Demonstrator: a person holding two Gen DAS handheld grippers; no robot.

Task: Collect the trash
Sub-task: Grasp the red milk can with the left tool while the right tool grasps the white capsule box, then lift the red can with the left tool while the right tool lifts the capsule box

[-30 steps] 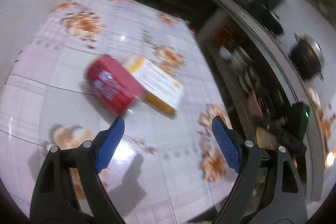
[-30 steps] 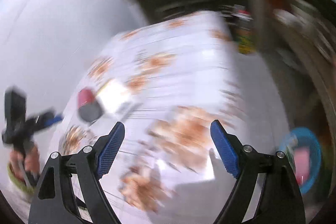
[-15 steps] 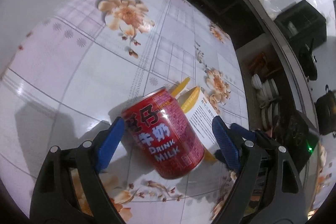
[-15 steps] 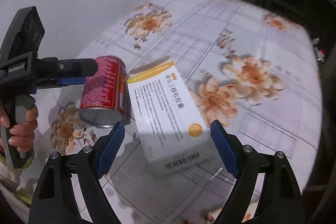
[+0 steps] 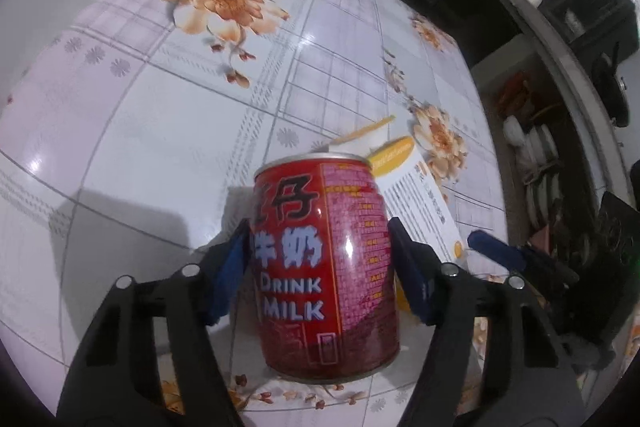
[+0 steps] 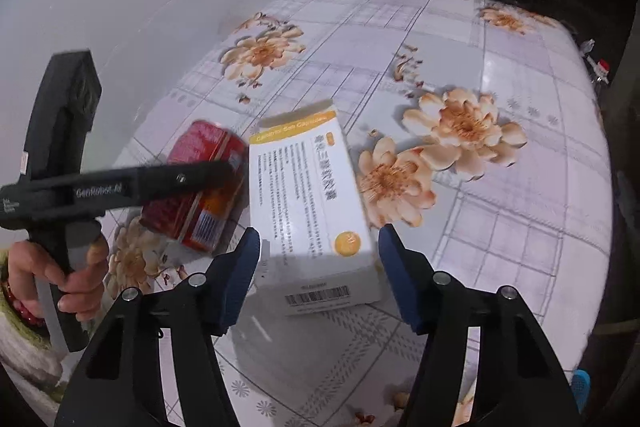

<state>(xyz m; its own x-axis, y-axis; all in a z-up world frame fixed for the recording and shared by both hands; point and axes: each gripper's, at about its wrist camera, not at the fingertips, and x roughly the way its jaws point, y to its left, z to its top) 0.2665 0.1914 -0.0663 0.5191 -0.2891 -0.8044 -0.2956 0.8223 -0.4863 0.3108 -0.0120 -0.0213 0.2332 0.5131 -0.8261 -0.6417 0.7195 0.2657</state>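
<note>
Two grippers close in at once on two pieces of trash lying on a flower-patterned table. The red milk can serves as the landmark: it stands upright near the table's front edge, and the left gripper straddles it, blue pads on either flank. Its jaws are closing; the pads look to be at the can's wall, though whether they press yet cannot be told. Just beside the can, on its right and touching or nearly touching it, lies the white and yellow box, flat on its broad face with the barcoded end toward the right gripper. That gripper's jaws are closing too, half-wide, the box's near end between them but a sliver of gap showing at each pad. A person's hand grips the left tool's handle, left of the can.

To do this step well, each pair of jaws should finish closing square on its object: the can taken across its middle so it does not squirt out, the box pinched on its two long sides, low enough not to skid off the top. Since can and box crowd each other, lifting the can straight up first should keep it from dragging the box askew.
</note>
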